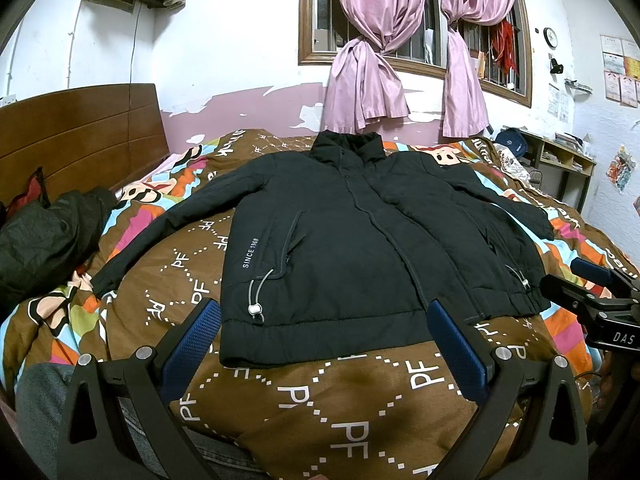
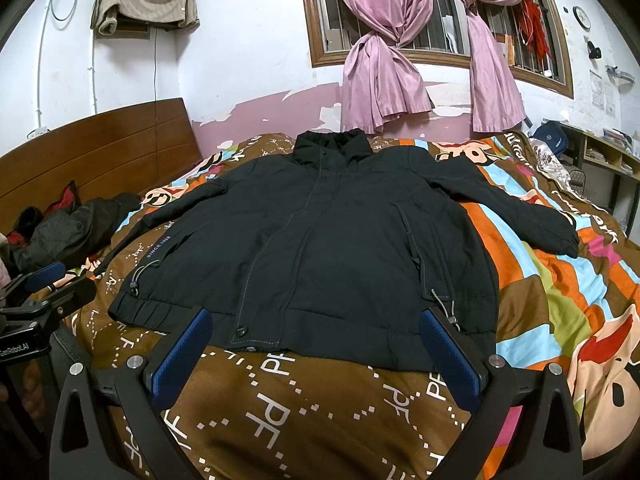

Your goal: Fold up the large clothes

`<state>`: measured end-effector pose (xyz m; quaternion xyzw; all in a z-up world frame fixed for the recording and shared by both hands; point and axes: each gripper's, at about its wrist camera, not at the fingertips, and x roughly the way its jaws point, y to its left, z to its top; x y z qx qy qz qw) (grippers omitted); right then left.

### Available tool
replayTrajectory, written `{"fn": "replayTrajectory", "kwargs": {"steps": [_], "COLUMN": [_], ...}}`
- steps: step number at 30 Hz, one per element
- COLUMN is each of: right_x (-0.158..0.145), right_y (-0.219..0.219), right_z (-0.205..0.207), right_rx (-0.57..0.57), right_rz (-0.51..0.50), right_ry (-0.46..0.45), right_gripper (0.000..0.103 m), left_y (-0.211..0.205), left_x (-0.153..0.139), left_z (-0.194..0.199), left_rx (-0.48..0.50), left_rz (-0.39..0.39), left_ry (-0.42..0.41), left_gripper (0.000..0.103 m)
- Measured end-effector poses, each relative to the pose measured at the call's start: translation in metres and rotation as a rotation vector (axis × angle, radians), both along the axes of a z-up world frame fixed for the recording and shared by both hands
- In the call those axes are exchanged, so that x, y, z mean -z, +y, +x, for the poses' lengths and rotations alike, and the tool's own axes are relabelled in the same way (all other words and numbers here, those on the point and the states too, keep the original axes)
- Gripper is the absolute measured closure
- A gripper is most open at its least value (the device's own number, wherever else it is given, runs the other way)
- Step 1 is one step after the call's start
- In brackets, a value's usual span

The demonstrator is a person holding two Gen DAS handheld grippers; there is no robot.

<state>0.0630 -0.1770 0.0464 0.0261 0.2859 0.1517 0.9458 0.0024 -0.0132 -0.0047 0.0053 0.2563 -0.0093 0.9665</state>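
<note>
We are in a home bedroom — a bed [image 1: 360, 400] with wooden headboard [image 1: 80, 140], pink curtains [image 1: 364, 80] at a barred window [image 2: 440, 36], a cluttered shelf [image 1: 564, 156].

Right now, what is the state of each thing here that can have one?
jacket: spread flat on the bed, front closed, sleeves out, not yet folded
left gripper: open, holds nothing
right gripper: open, holds nothing
curtains: tied back in knots
second dark garment: crumpled in a heap by the headboard
</note>
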Motion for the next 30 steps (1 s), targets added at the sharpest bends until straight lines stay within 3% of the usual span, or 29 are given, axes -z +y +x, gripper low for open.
{"fn": "replayTrajectory", "kwargs": {"steps": [24,30], "right_x": [-0.002,0.026], "right_y": [-0.006,0.006], "right_z": [0.001,0.012], "right_rx": [0.004,0.034], "right_rz": [-0.001,-0.077], "right_ry": [0.006,0.083], "right_gripper": [0.000,0.000], "left_y": [0.002,-0.021], "left_x": [0.000,0.003], "left_z": [0.000,0.000], "left_rx": [0.001,0.006], "left_rz": [-0.004,-0.001], "left_ry": [0.003,0.024], "left_gripper": [0.002,0.002]}}
